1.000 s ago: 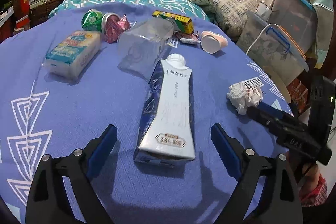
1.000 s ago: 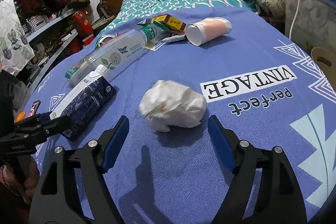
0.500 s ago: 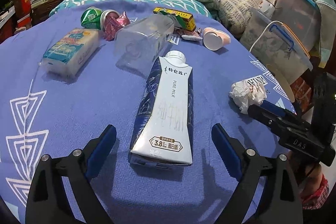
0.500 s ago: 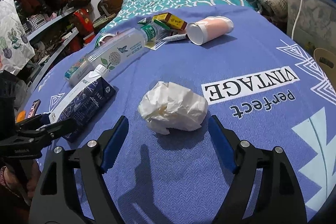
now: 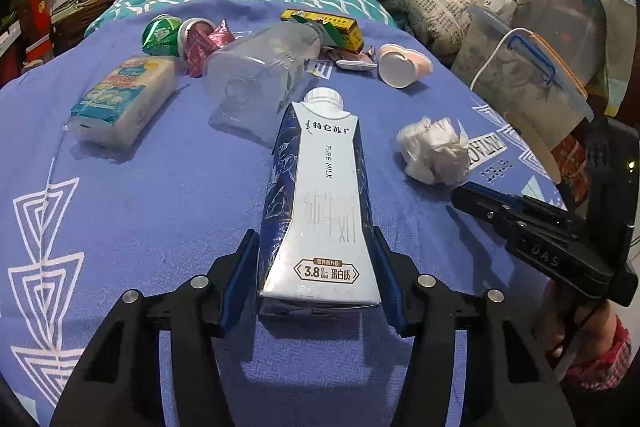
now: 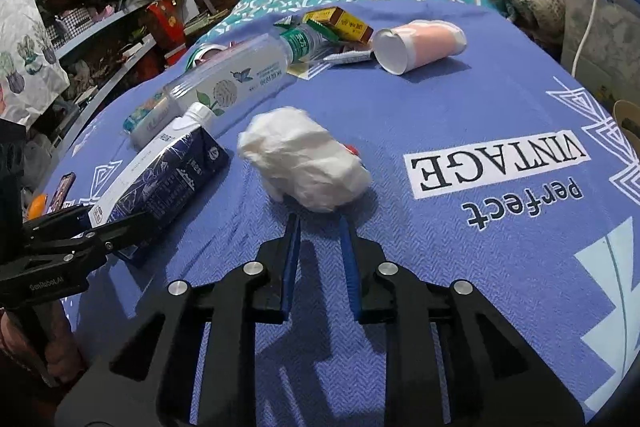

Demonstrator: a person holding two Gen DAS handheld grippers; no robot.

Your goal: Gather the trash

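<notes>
Since a second ago our left gripper (image 5: 318, 279) has been closing and now presses both sides of the milk carton (image 5: 320, 203). Our right gripper (image 6: 318, 227) has narrowed too; its tips reach the crumpled tissue (image 6: 304, 163) at twelve o'clock, though we cannot tell whether they grip it. A clear bottle (image 5: 260, 83) lies at eleven o'clock of the carton.

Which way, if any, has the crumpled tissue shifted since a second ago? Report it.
Yes. The crumpled tissue has slid left, away from the VINTAGE print whose edge it met earlier, toward the milk carton.
</notes>
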